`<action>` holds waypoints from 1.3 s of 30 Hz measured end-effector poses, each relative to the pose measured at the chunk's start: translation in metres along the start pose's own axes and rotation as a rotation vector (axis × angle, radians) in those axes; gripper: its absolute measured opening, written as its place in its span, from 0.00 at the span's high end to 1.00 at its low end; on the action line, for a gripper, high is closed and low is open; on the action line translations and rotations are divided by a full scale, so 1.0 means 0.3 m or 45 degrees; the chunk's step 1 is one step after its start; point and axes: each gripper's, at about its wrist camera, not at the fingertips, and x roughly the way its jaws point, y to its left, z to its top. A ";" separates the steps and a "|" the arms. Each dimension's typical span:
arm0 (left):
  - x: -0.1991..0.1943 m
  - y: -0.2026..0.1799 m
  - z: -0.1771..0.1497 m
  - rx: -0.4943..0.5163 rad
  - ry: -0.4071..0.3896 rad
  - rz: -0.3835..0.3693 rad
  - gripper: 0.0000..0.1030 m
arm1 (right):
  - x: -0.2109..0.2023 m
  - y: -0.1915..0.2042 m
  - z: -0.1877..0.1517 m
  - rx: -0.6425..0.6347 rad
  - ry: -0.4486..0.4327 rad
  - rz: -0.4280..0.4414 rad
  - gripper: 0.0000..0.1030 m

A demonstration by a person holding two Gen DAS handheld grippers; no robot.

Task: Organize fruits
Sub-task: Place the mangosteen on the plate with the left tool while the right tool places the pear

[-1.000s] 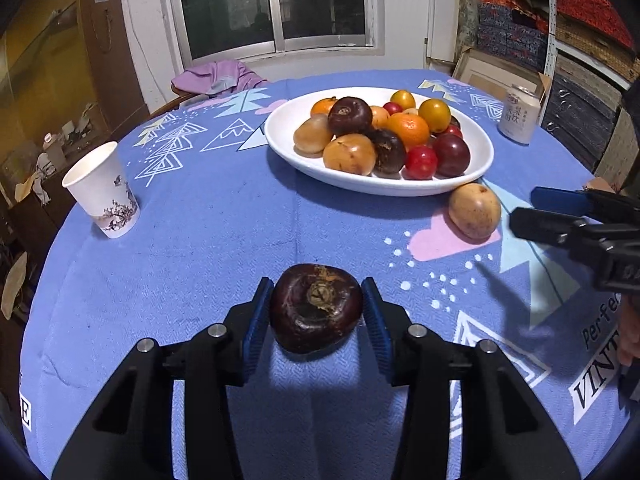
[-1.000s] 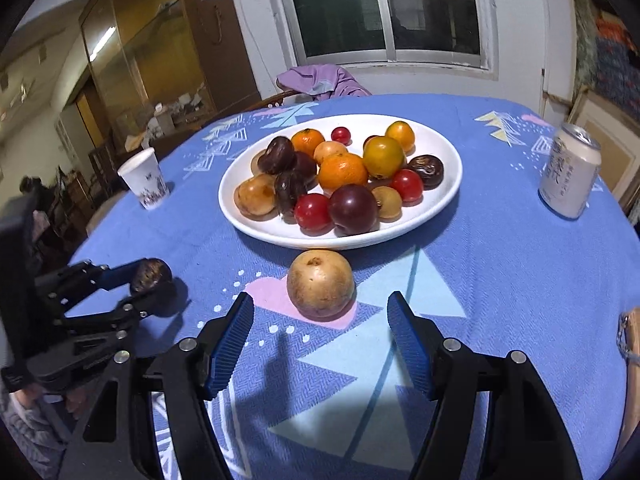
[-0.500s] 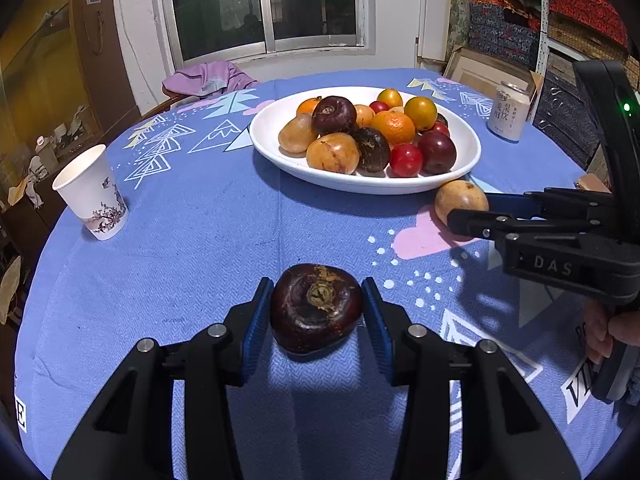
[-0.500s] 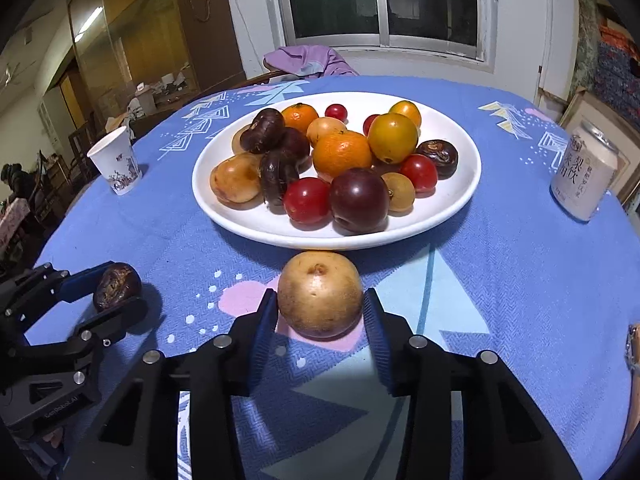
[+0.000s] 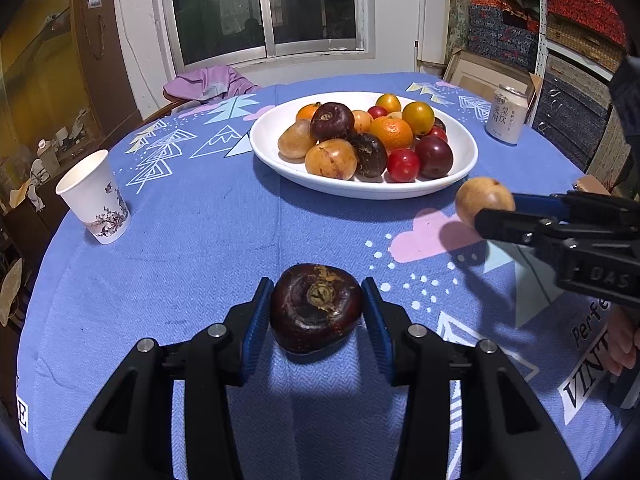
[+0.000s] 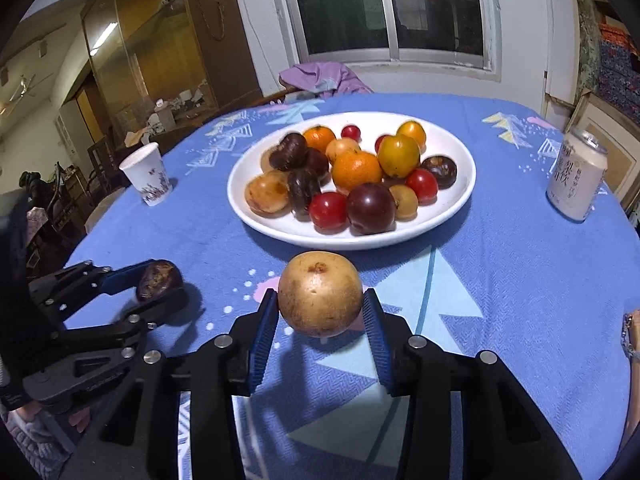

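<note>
Left tool [image 5: 316, 316] pinches a dark brown-purple fruit [image 5: 316, 306] just above the blue-clothed worktop [image 5: 200, 240]; right tool [image 6: 320, 316] pinches a tan round fruit [image 6: 320, 294], lifted clear of the cloth. White fruit plate [image 6: 452, 204] lies straight ahead of both. Judged: right tool is nearer its rim, so its fruit has the shorter path.

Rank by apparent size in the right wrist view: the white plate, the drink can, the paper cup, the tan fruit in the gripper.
1. White plate.
2. Tan fruit, though nearness to the camera inflates it.
3. Drink can.
4. Paper cup.
</note>
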 end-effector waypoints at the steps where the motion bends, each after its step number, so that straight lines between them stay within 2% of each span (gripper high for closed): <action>1: -0.005 -0.001 0.004 0.000 -0.006 0.001 0.57 | -0.019 0.001 0.003 0.002 -0.020 0.005 0.57; 5: -0.023 0.002 0.068 -0.004 -0.035 -0.009 0.57 | -0.082 -0.023 0.051 0.033 -0.087 0.029 0.57; 13: 0.017 0.010 0.346 -0.057 -0.108 -0.027 0.57 | -0.092 -0.147 0.239 0.114 -0.155 -0.037 0.57; 17: 0.091 0.014 0.461 -0.078 -0.102 -0.014 0.57 | -0.043 -0.184 0.330 0.128 -0.164 -0.054 0.57; 23: 0.271 0.044 0.618 -0.112 -0.048 0.022 0.57 | 0.148 -0.188 0.461 0.104 -0.065 -0.071 0.57; 28: 0.422 0.100 0.661 -0.163 0.012 0.049 0.57 | 0.345 -0.172 0.542 0.044 0.037 -0.117 0.57; 34: 0.534 0.148 0.650 -0.183 0.050 0.086 0.57 | 0.467 -0.185 0.564 0.018 0.103 -0.158 0.57; 37: 0.540 0.157 0.647 -0.184 0.032 0.109 0.45 | 0.487 -0.187 0.572 0.018 0.112 -0.137 0.56; 38: 0.539 0.160 0.647 -0.187 0.026 0.110 0.36 | 0.488 -0.191 0.578 0.027 0.110 -0.136 0.55; 39: 0.534 0.161 0.645 -0.191 0.021 0.103 0.32 | 0.485 -0.194 0.581 0.040 0.102 -0.136 0.54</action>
